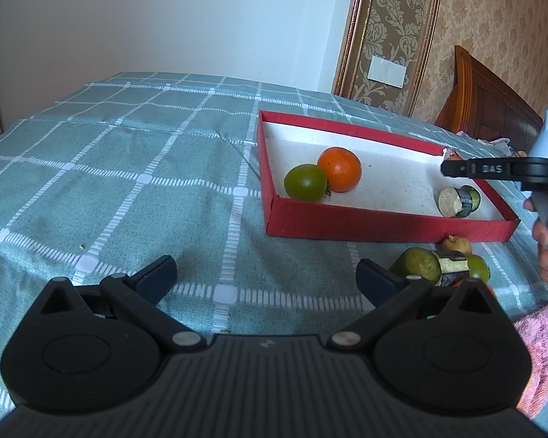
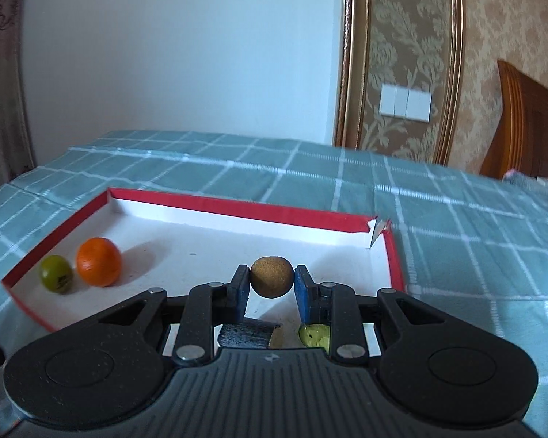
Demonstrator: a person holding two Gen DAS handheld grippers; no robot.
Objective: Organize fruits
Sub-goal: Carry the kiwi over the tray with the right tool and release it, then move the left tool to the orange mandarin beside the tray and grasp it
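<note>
A red tray (image 1: 383,224) with a white floor lies on the checked bedspread. In it are an orange (image 1: 339,169), a green fruit (image 1: 305,182) and a cut cucumber-like piece (image 1: 456,201). My left gripper (image 1: 266,279) is open and empty, low over the cloth in front of the tray. My right gripper (image 2: 271,288) is shut on a small brown round fruit (image 2: 272,276), held above the tray's (image 2: 237,208) right half. The orange (image 2: 98,262) and green fruit (image 2: 56,274) lie at its left end. The right gripper also shows in the left wrist view (image 1: 493,169).
Several fruits lie on the cloth before the tray's right corner: a green one (image 1: 418,264), a dark cut piece (image 1: 453,268), a small brown one (image 1: 456,244). A pink cloth (image 1: 540,357) lies at right. A wooden headboard (image 1: 489,98) stands behind. The tray's far right corner (image 2: 378,231) is torn.
</note>
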